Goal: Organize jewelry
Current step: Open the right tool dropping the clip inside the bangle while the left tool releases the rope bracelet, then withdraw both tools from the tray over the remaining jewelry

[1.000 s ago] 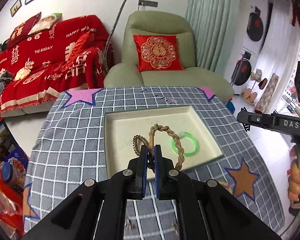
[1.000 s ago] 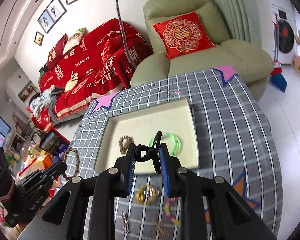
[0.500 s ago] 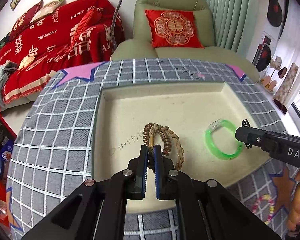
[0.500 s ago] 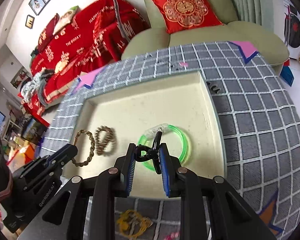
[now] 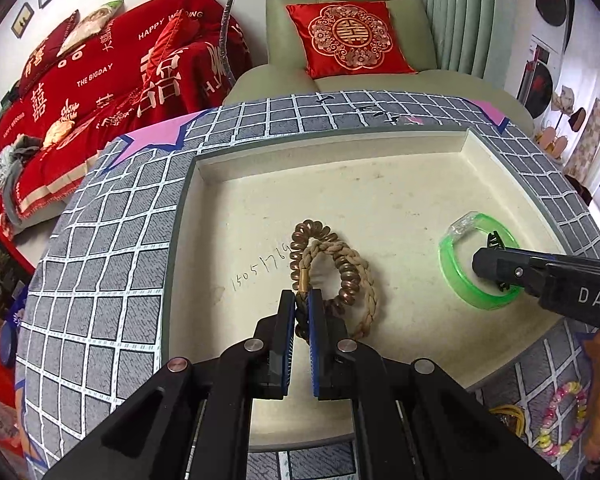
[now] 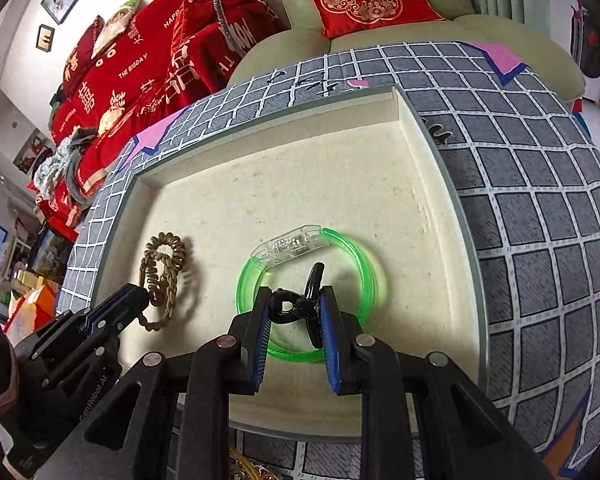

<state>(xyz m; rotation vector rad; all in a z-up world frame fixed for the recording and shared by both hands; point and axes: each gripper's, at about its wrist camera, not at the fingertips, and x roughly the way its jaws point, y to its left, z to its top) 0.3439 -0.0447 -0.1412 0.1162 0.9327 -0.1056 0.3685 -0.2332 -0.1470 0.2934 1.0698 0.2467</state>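
A cream tray [image 5: 340,168] lies on the checked tablecloth. My left gripper [image 5: 302,300] is shut on a tan braided bracelet [image 5: 364,276] near its gold clasp. The braid rests on the tray floor, draped over a brown coil bracelet [image 5: 312,232]. My right gripper [image 6: 294,304] is shut on a black claw clip [image 6: 312,280], held low over the ring of a green bangle [image 6: 366,272] in the tray [image 6: 300,176]. In the right wrist view the left gripper [image 6: 134,296] with the braided bracelet [image 6: 170,292] is at the left.
Loose pieces lie on the grey checked cloth [image 5: 100,280] in front of the tray: a pink and yellow bead bracelet [image 5: 560,416] and a yellow tangle [image 6: 248,464]. Small dark items [image 6: 440,132] sit beside the tray's right wall. A green armchair and a red-covered sofa stand beyond the table.
Both grippers have come down towards the tray. The braided bracelet now lies on the tray over the coil bracelet, and the clip hangs just above the green bangle.
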